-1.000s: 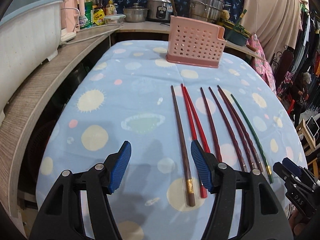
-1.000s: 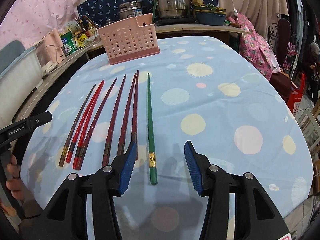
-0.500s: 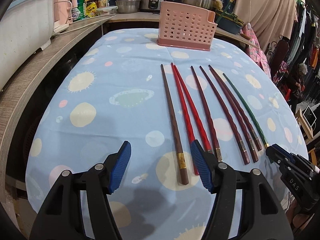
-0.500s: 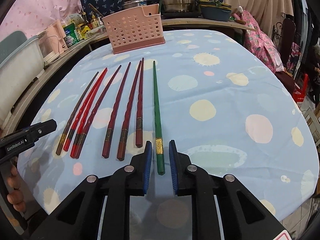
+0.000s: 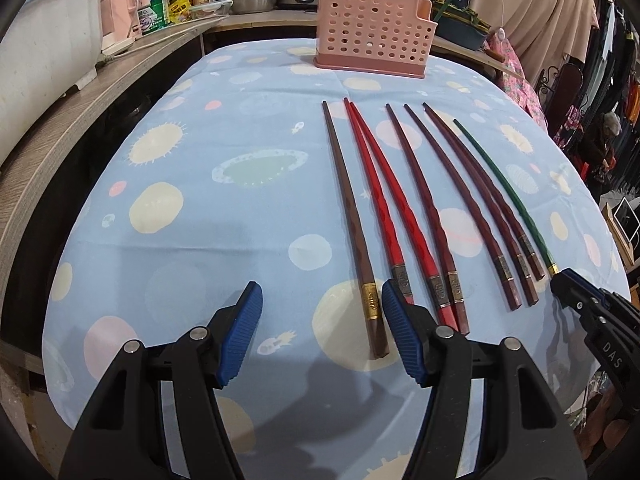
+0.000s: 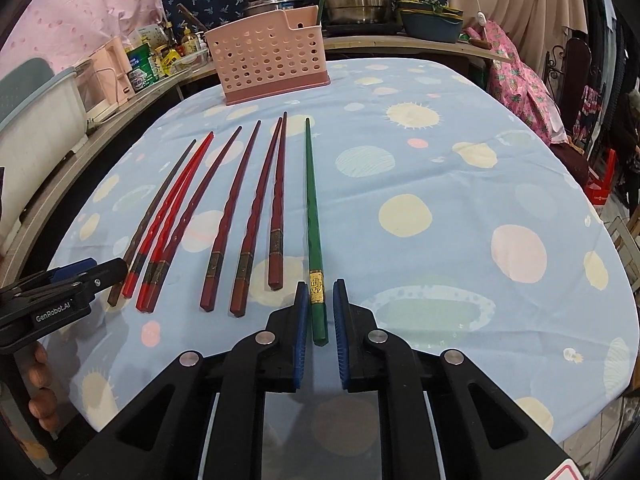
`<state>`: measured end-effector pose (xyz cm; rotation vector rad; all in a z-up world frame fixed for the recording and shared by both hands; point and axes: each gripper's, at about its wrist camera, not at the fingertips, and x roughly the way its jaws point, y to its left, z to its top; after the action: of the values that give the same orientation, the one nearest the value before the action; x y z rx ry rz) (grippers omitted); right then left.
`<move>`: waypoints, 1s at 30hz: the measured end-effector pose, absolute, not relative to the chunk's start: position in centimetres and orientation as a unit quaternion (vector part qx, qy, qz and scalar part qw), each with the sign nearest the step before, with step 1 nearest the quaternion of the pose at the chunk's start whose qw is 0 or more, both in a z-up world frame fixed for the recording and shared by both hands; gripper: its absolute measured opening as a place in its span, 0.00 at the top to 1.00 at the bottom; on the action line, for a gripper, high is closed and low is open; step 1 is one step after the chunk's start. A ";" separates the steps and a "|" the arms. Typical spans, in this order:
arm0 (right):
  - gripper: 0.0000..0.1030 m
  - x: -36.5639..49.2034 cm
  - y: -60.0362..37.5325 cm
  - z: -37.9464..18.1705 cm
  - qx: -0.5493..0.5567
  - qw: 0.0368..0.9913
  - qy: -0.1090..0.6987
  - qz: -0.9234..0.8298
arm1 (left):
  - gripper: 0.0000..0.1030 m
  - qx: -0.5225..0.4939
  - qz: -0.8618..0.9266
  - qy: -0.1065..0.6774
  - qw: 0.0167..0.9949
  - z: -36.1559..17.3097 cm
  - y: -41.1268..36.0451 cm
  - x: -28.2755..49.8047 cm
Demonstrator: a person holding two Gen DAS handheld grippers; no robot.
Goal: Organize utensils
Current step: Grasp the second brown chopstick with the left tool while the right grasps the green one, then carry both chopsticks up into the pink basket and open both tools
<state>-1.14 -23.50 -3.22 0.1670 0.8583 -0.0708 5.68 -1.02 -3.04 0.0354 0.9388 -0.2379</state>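
Here, the right gripper (image 6: pixel 321 320) sits low in the middle of its view, with its blue pads (image 6: pixel 301 332) pulled in close around the thick end of the long green chopstick (image 6: pixel 312 216). A thin gap shows on each side, so I cannot tell if the pads are squeezing it. The green chopstick lies flat on the blue tablecloth with yellow dots (image 6: pixel 460 184), pointing up the frame.

The left gripper (image 5: pixel 322 334) is at the bottom of its view, spread wide and holding nothing. The end of the long brown chopstick (image 5: pixel 352 216) lies between its pads, close to the right one.

To the right of the brown one lie two bright red chopsticks (image 5: pixel 380 200) and four dark red chopsticks (image 5: pixel 460 200). The pink plastic basket with round holes (image 5: pixel 372 32) stands at the top middle of the cloth, well apart from them.
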 end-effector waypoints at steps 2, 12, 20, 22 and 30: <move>0.88 -1.1 -23.5 -3.2 0.081 0.905 0.415 -0.034 | 0.44 0.018 -0.114 0.451 0.885 -3.1 -1.0 5.7; 0.89 -1.1 -23.5 -3.2 0.079 0.906 0.415 -0.035 | 0.70 0.020 -0.110 0.450 0.886 -3.0 -0.5 5.7; 0.92 -1.1 -23.6 -3.1 0.080 0.906 0.415 -0.034 | 0.93 0.008 -0.128 0.457 0.880 -3.0 -0.3 5.8; 0.92 -1.1 -23.6 -3.1 0.079 0.906 0.415 -0.034 | 0.93 0.006 -0.131 0.459 0.879 -3.0 -0.2 5.8; 0.93 -1.3 -24.0 -2.4 0.086 0.909 0.406 -0.033 | 0.93 -0.013 -0.138 0.465 0.875 -2.2 0.2 5.9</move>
<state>-1.34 -23.96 -2.44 0.1777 0.8367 -0.0672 5.92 0.24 -2.17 -0.0264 0.9705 -0.2873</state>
